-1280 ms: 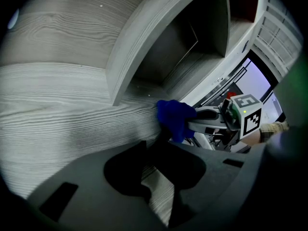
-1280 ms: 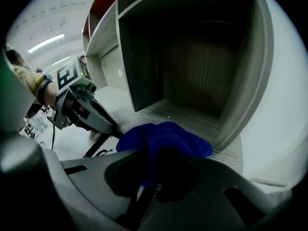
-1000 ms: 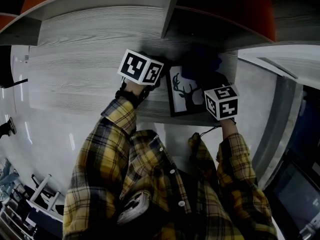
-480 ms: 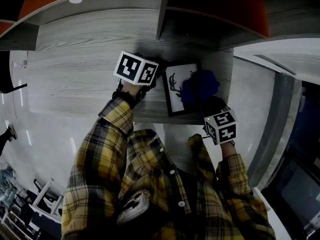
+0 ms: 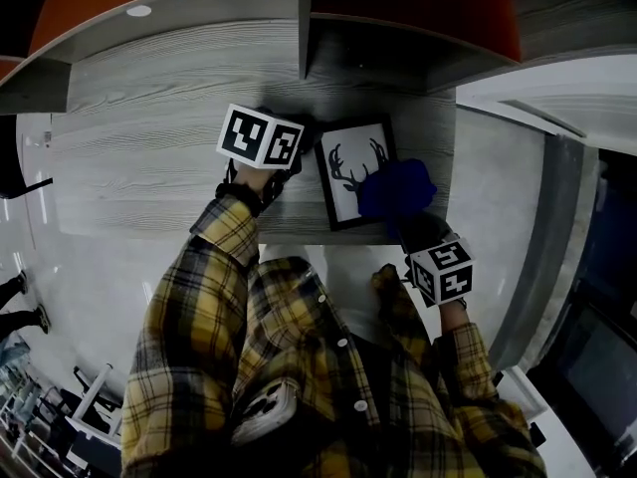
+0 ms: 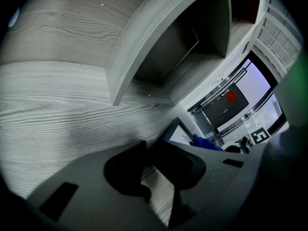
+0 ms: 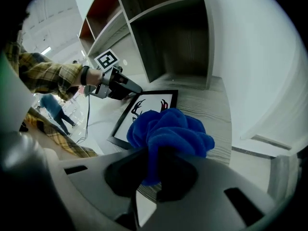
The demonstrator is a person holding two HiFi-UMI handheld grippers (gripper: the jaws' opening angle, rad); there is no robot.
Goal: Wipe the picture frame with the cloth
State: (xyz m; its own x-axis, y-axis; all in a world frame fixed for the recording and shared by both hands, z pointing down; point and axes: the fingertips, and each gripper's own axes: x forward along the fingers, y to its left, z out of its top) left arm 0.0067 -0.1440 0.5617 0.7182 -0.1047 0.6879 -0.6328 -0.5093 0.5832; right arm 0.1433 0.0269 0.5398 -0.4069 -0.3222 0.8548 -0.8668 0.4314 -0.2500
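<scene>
Cloth of deep blue, soft and bunched [image 7: 166,131], sits clamped in the right hand-held gripper [image 7: 153,170]. The two dark jaws close on its lower fold, and the rest swells out in front of them. Seen from the head view, this blue bundle covers the right side of the black rectangular picture frame with a white print of dark deer antlers [image 5: 350,172]. I cannot tell whether the cloth really presses on the glass or only hangs just above it.

The frame lies flat on the grey wood-grain desk [image 5: 149,157], near the front edge and turned a little out of line with it. It is below the upright grey divider of the shelf unit [image 5: 304,28], which has orange panels at its back.

The left hand-held gripper [image 6: 145,147] is at the left edge of the frame. In its own view the jaw tips come together with nothing between them, and only the wood grain of the desk shows in the opening lower down. The corner of the frame shows just beyond the right jaw. From the right gripper view, these tips rest against the frame's far left corner.

Both arms wear sleeves of yellow and dark plaid [image 5: 224,257].
</scene>
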